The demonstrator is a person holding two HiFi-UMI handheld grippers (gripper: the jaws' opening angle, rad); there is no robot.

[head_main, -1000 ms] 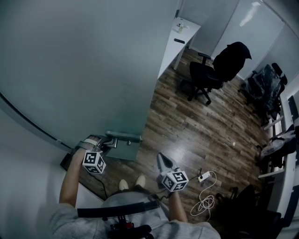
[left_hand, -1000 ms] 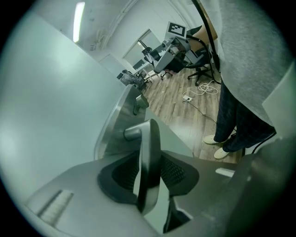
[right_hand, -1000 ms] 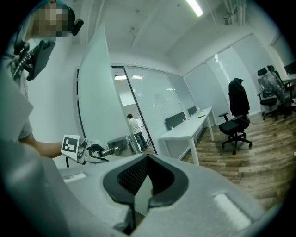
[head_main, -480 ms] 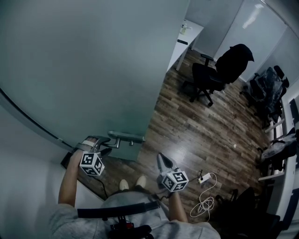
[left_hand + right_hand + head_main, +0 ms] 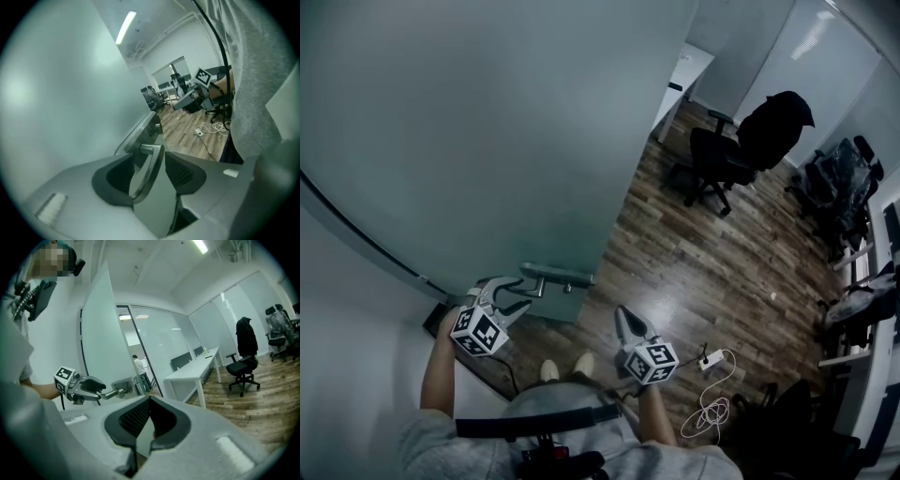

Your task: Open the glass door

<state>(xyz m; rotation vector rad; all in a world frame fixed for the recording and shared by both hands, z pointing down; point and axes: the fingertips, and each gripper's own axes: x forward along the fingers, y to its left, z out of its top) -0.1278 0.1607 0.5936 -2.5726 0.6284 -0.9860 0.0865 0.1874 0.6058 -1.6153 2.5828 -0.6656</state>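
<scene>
The frosted glass door [image 5: 487, 141] stands swung open, with its metal lever handle [image 5: 558, 275] near the lower edge. My left gripper [image 5: 514, 295] is open, its jaws spread on either side of the lever's free end. In the left gripper view the handle [image 5: 149, 164] runs between the pads without either pressing on it. My right gripper [image 5: 623, 319] hangs shut and empty over the floor, right of the door. The right gripper view shows the left gripper [image 5: 93, 386] at the handle [image 5: 115, 393].
A black office chair [image 5: 736, 150] and a white desk [image 5: 689, 70] stand beyond the door edge. A power strip with a coiled cable [image 5: 711, 361] lies on the wooden floor. More chairs [image 5: 834, 178] crowd the right side. A person [image 5: 139, 366] stands far off.
The left gripper's jaws have spread apart off the lever, and the gripper rose and rolled. The door edge has swung further right. The right gripper stayed put.
</scene>
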